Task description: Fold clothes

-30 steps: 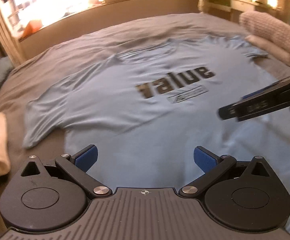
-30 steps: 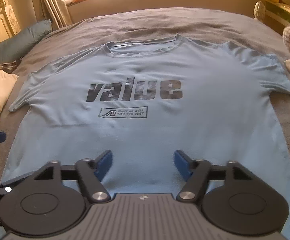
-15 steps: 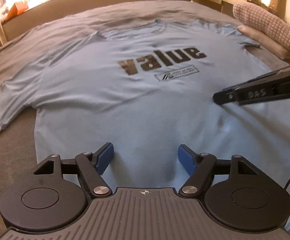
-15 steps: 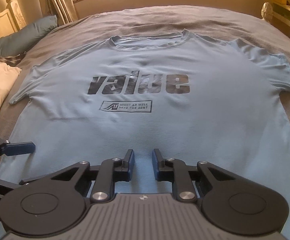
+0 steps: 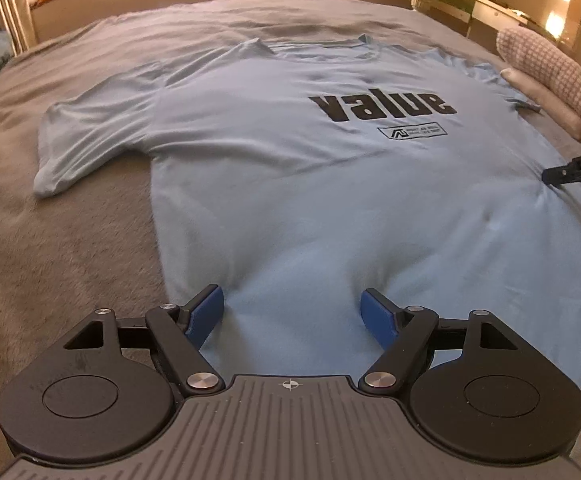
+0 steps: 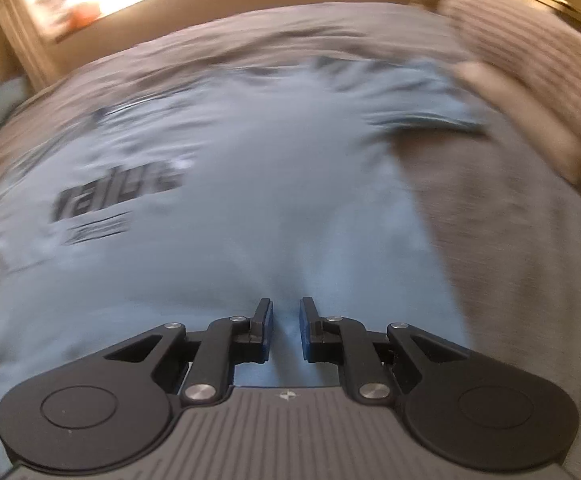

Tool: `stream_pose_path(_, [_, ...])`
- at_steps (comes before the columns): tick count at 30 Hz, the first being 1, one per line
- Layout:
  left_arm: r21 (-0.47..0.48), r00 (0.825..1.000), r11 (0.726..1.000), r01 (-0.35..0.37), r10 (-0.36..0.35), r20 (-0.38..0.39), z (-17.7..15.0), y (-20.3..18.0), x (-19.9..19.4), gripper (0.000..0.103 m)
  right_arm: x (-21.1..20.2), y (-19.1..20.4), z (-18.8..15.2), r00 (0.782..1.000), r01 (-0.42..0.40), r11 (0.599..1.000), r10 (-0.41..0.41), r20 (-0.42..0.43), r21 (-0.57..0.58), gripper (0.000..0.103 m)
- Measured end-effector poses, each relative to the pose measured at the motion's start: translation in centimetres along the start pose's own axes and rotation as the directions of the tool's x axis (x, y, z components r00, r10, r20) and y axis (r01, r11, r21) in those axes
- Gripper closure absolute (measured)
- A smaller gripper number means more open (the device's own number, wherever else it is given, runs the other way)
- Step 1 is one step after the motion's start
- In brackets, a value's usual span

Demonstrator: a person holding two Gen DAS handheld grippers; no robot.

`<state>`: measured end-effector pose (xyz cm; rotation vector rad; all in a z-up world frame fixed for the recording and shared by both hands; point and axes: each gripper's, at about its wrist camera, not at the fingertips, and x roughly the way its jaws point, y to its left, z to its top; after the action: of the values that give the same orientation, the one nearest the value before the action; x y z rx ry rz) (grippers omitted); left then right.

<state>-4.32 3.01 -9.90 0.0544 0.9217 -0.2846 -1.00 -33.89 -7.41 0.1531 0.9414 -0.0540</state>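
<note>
- Left gripper [image 5: 292, 312] opening wide over the blue T-shirt [image 5: 330, 200] near hem — holding nothing.
- Right gripper [image 6: 285, 326] closing, shirt beneath, grip unclear.
- Grey bedspread [image 5: 70, 240] open on the left.

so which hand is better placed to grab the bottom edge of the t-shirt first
Probably the left. Its gripper is opening, jaws wide astride the t-shirt near the hem. The right gripper is closing, nearly shut, nothing visibly pinched, its view blurred.

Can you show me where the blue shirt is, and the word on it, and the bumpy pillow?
shirt [image 5: 330, 220], left wrist view, on its plain lower front.
word [image 5: 382, 106], left wrist view, on the middle of the black letters.
pillow [image 5: 550, 68], left wrist view, on its checked top.
</note>
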Motion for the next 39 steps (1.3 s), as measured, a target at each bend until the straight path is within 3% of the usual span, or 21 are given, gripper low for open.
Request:
stream_pose_path(3, [0.015, 1.000, 1.000, 0.013, -0.014, 0.023, 0.6, 0.0, -0.7, 0.027, -0.7, 1.1, 0.7, 0.999, -0.021, 0.999, 0.022, 0.039, -0.034, 0.089])
stream_pose_path(8, [-0.020, 0.998, 1.000, 0.002, -0.001, 0.063, 2.7, 0.2, -0.5, 0.029, -0.3, 7.5, 2.9, 0.979, -0.182, 0.966, 0.195, 0.054, -0.182, 0.089])
stream_pose_path(11, [-0.084, 0.998, 0.996, -0.019, 0.025, 0.066, 2.8, 1.4, -0.6, 0.033, 0.6, 13.3, 3.8, 0.948, -0.292, 0.895, 0.318, 0.022, -0.336, 0.089])
stream_pose_path(16, [-0.159, 0.985, 0.978, -0.135, 0.151, 0.089, 3.1, 4.7, -0.8, 0.043, 3.0, 22.7, 3.3, 0.895, -0.401, 0.742, 0.443, -0.056, -0.538, 0.093])
stream_pose_path(18, [-0.196, 0.975, 0.964, -0.179, 0.201, 0.098, 3.8, 6.6, -0.5, 0.045, 4.1, 25.2, 2.8, 0.888, -0.406, 0.700, 0.453, -0.074, -0.587, 0.094])
stream_pose_path(22, [-0.255, 0.961, 0.939, -0.230, 0.260, 0.092, 5.3, 9.9, 0.9, 0.048, 6.7, 28.0, 1.6, 0.892, -0.420, 0.694, 0.433, -0.127, -0.585, 0.097])
stream_pose_path(27, [-0.310, 0.954, 0.921, -0.236, 0.281, 0.105, 6.6, 12.4, 2.0, 0.048, 5.7, 30.1, 0.3, 0.861, -0.473, 0.635, 0.481, -0.166, -0.612, 0.099])
stream_pose_path(31, [-0.311, 0.950, 0.916, -0.252, 0.296, 0.102, 7.0, 13.3, 3.1, 0.048, 5.4, 30.6, 1.9, 0.864, -0.454, 0.656, 0.488, -0.121, -0.603, 0.099])
stream_pose_path(35, [-0.290, 0.941, 0.914, -0.284, 0.323, 0.097, 7.1, 13.6, 4.3, 0.048, 7.3, 31.9, 1.2, 0.866, -0.472, 0.653, 0.471, -0.169, -0.592, 0.099])
stream_pose_path(39, [-0.277, 0.929, 0.908, -0.314, 0.355, 0.109, 7.4, 14.1, 5.0, 0.047, 6.1, 32.8, -0.4, 0.818, -0.545, 0.590, 0.529, -0.224, -0.595, 0.099])
